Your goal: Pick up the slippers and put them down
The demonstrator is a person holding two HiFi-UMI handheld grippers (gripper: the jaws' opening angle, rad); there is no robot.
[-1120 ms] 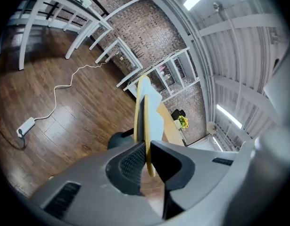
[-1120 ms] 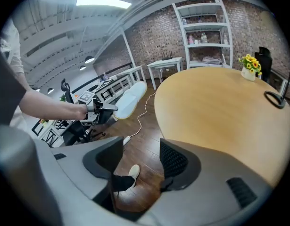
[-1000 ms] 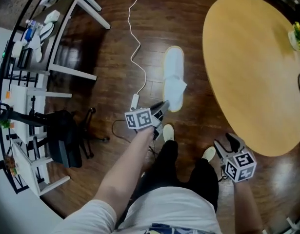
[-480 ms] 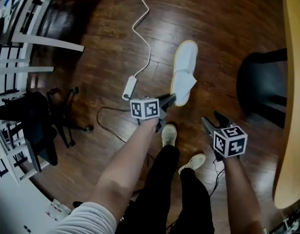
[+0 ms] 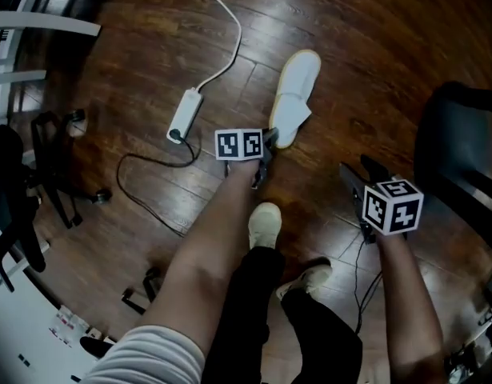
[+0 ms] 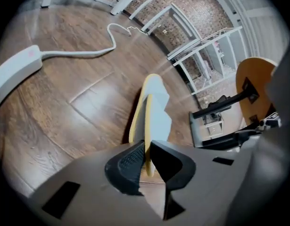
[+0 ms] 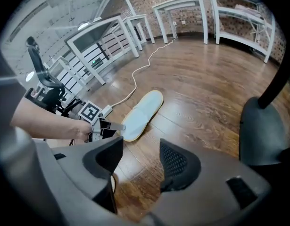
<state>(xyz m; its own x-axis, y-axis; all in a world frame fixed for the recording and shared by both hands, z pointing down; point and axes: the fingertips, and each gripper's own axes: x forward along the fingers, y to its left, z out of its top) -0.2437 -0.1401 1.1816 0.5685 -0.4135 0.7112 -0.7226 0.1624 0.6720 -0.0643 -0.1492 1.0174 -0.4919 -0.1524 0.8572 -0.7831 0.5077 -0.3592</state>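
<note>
A white slipper with a yellow sole point(image 5: 296, 94) stretches away from my left gripper point(image 5: 266, 146), which is shut on its heel end. In the left gripper view the slipper point(image 6: 152, 112) stands on edge, its yellow rim pinched between the dark pads point(image 6: 130, 161). It may be a pair pressed together; I cannot tell. It sits low over the wooden floor, toe pointing away. In the right gripper view the slipper point(image 7: 140, 114) shows beyond my right gripper point(image 7: 142, 161). My right gripper point(image 5: 359, 178) is open and holds nothing, off to the slipper's right.
A white power strip point(image 5: 184, 114) and its cable lie on the floor left of the slipper, with a black cable nearby. A black chair base point(image 5: 62, 182) stands at the left, a dark chair point(image 5: 462, 150) at the right. The person's shoes point(image 5: 264, 225) are close below.
Both grippers have dropped toward the floor and the head view has come down with them. The round table has left the view. The left gripper keeps hold of the slipper.
</note>
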